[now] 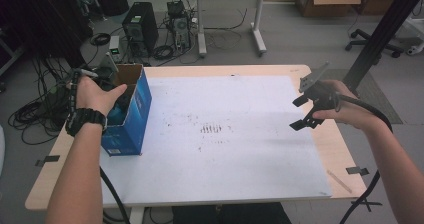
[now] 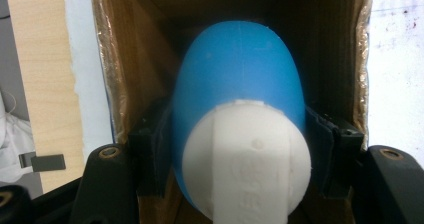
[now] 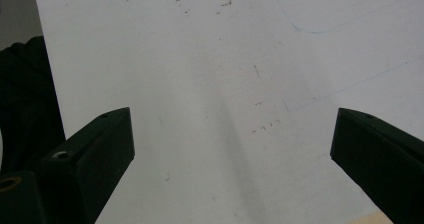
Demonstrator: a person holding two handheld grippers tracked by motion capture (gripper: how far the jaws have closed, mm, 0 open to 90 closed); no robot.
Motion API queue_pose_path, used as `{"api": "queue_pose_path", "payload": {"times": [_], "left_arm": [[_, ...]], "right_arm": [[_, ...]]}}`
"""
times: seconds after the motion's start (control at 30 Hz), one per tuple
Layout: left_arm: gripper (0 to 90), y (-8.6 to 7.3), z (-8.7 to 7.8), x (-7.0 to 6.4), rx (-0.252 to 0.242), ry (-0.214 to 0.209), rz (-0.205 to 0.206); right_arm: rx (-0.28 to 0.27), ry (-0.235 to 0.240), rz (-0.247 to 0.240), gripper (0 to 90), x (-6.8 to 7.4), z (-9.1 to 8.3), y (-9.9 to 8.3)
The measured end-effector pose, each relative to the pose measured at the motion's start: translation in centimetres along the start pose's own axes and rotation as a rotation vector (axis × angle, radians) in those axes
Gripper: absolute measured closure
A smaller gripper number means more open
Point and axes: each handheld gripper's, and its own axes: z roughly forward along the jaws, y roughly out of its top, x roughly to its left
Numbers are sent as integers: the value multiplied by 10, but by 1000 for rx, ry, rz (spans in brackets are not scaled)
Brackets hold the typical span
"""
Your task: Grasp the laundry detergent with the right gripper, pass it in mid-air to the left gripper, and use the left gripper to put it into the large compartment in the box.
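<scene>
The left gripper (image 2: 240, 149) reaches down into the open top of a blue cardboard box (image 1: 134, 115) that stands near the left edge of the table (image 1: 330, 144), on the left edge of the white sheet (image 1: 225, 134) that covers most of the tabletop. In the left gripper view its jaws are clamped on either side of a blue egg-shaped object (image 2: 239, 84) with a white end (image 2: 247, 164); the object sits inside the box, between the brown inner walls, and its white end faces the camera. Raised marks on that white end are too blurred to read, and the bottom of the box is hidden behind the object. From the high view the left hand (image 1: 95, 95) covers the gripper, and only a sliver of blue shows inside the box.

The right gripper (image 1: 305, 113) hangs above the sheet near the right edge of the table, well apart from the box. Its jaws stand wide apart with nothing between them; the right gripper view shows bare, faintly marked sheet below.
</scene>
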Motion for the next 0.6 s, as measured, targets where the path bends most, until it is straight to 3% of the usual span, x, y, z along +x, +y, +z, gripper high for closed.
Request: {"api": "queue_pose_path", "payload": {"times": [0.6], "left_arm": [[345, -1, -6, -3, -2, 24, 18]], "right_arm": [[4, 10, -3, 40, 3, 1, -2]]}}
